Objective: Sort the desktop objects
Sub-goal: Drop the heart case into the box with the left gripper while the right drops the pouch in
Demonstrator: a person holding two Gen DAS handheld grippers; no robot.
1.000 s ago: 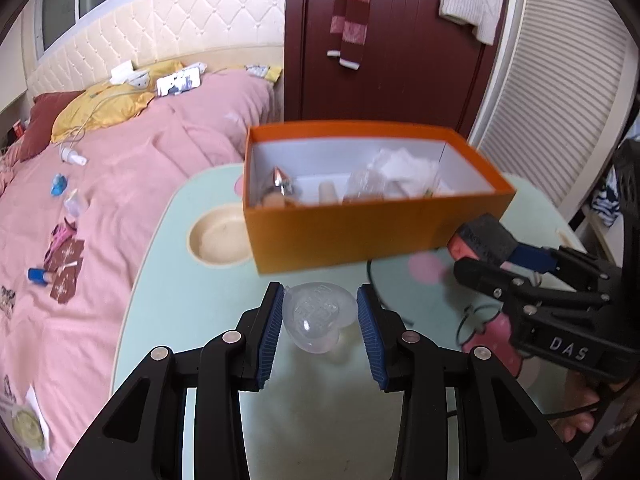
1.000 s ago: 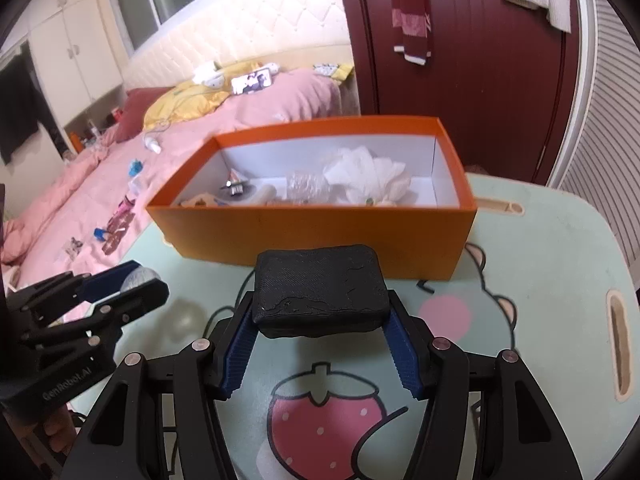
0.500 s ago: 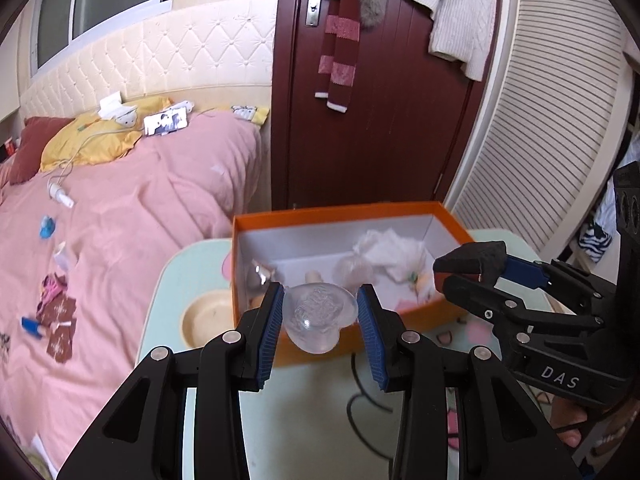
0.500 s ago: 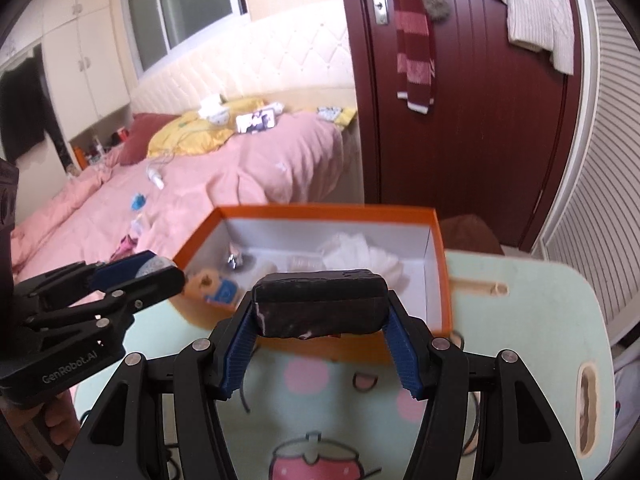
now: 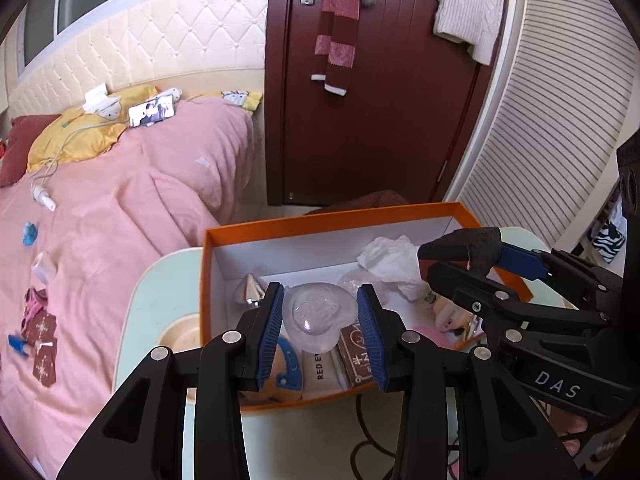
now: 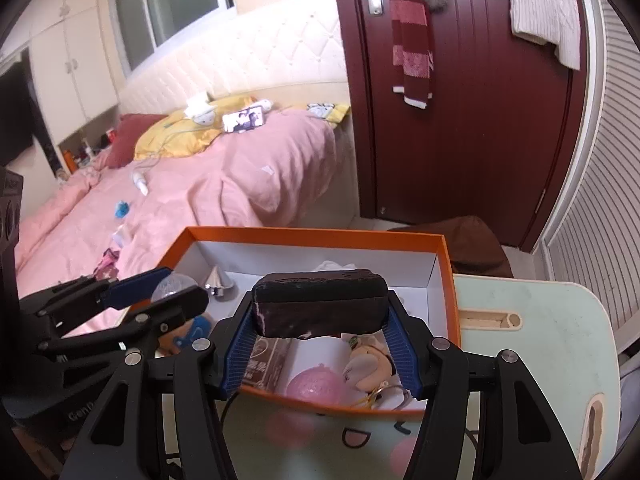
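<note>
The left gripper [image 5: 320, 330] clamps a clear plastic heart-shaped piece [image 5: 322, 316] between its blue pads, held above the near left part of the orange box [image 5: 208, 280]. The right gripper [image 6: 320, 340] grips a black rectangular block [image 6: 320, 304] crosswise above the same box's near edge. The box sits on a pale green table [image 6: 532, 364] and holds crumpled white tissue [image 5: 390, 260], a pink ball [image 6: 316, 386], a small plush figure [image 6: 368, 364] and packets, with a pink bed [image 5: 120, 200] beyond.
</note>
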